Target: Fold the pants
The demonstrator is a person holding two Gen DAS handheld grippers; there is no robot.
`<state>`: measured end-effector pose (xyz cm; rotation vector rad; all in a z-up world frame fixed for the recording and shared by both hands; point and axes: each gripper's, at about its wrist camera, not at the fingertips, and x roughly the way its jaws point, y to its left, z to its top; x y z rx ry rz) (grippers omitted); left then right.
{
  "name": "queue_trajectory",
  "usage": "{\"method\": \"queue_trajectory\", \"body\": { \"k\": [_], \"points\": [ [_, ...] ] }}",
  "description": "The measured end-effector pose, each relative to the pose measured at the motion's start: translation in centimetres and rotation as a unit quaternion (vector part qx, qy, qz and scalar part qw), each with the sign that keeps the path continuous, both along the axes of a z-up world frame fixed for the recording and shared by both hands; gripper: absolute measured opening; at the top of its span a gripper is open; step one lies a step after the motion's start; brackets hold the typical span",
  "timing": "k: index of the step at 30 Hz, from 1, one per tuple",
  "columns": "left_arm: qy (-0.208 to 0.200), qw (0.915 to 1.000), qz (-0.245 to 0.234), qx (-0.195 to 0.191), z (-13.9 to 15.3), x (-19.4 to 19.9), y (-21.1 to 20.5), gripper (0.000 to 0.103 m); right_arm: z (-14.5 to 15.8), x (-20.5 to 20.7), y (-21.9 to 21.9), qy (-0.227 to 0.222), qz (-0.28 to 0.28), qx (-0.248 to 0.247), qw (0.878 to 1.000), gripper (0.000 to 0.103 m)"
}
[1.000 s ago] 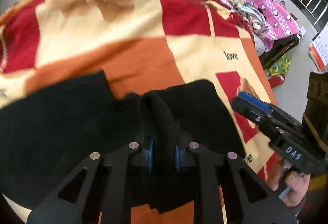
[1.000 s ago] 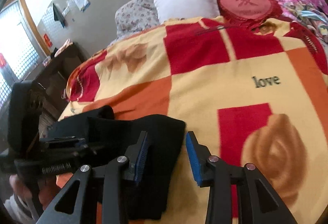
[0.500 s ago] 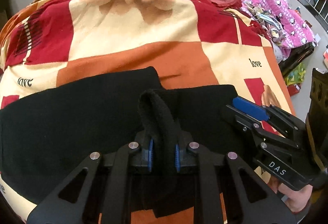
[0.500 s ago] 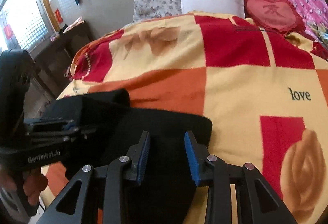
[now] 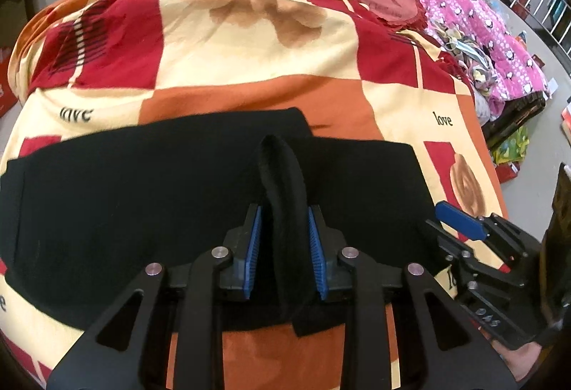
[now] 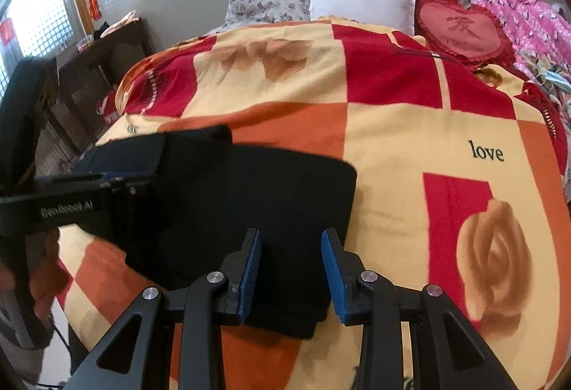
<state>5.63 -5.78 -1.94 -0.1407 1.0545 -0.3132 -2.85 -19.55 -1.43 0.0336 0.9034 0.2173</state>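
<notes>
Black fabric stands up in a ridge between the blue pads of the left hand-held gripper [image 5: 282,240], whose jaws have just been opening; the fold of the black pants [image 5: 150,197] still fills the gap and both pads touch its sides, so the pinch looks loosened rather than let go. From that ridge the pants spread flat to either side, a long dark band lying across the near part of the bed.

The right hand-held gripper [image 6: 291,268] sits at the pants' right end, its jaws spread, with the cloth's edge lying between the pads and a clear gap beside the right pad. In the left wrist view this gripper shows at the right edge, above part of a hand.

Beneath everything lies a blanket [image 5: 249,44] checked in red, orange and cream, printed with roses and the word "love". Past it, at the bed's head, are a white pillow [image 6: 360,3] and a red heart-shaped cushion [image 6: 460,28].
</notes>
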Motion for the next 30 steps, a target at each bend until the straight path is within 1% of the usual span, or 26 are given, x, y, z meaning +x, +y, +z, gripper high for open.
{"method": "queue_trajectory", "body": {
  "k": [3, 8, 9, 10, 12, 13, 17, 22, 30],
  "points": [
    [-0.002, 1.0, 0.004, -0.001, 0.2, -0.6, 0.5, 0.025, 0.0, 0.1, 0.3, -0.002, -0.005, -0.01, 1.0, 0.035],
    [-0.015, 0.9998, 0.013, 0.006, 1.0, -1.6, 1.4, 0.025, 1.1, -0.2, 0.8, -0.004, 0.001, -0.006, 1.0, 0.035],
    [-0.018, 0.9997, 0.015, 0.007, 1.2, -1.8, 1.7, 0.027, 1.3, -0.3, 1.0, -0.006, 0.002, -0.006, 1.0, 0.035],
    [-0.021, 0.9996, 0.016, 0.009, 1.4, -2.0, 1.8, 0.029, 1.5, -0.4, 1.1, -0.009, 0.005, -0.003, 1.0, 0.035],
    [-0.031, 0.9993, 0.018, 0.011, 1.7, -2.4, 2.2, 0.045, 1.9, -0.6, 1.5, -0.013, 0.008, 0.0, 1.0, 0.035],
    [-0.037, 0.999, 0.021, 0.011, 1.9, -2.7, 2.6, 0.046, 2.2, -0.7, 1.7, -0.017, 0.01, 0.0, 1.0, 0.035],
    [-0.041, 0.9986, 0.031, 0.009, 2.3, -3.1, 3.6, 0.047, 2.7, -0.5, 2.7, -0.019, 0.018, -0.004, 1.0, 0.035],
    [-0.048, 0.9976, 0.045, 0.024, 2.3, -3.6, 4.7, 0.047, 3.0, 0.0, 3.6, -0.02, 0.027, 0.006, 0.999, 0.035],
    [-0.045, 0.9957, 0.079, 0.021, 2.1, -3.6, 7.9, 0.047, 2.4, 1.6, 4.9, -0.011, 0.041, 0.038, 0.998, 0.035]
  ]
}}
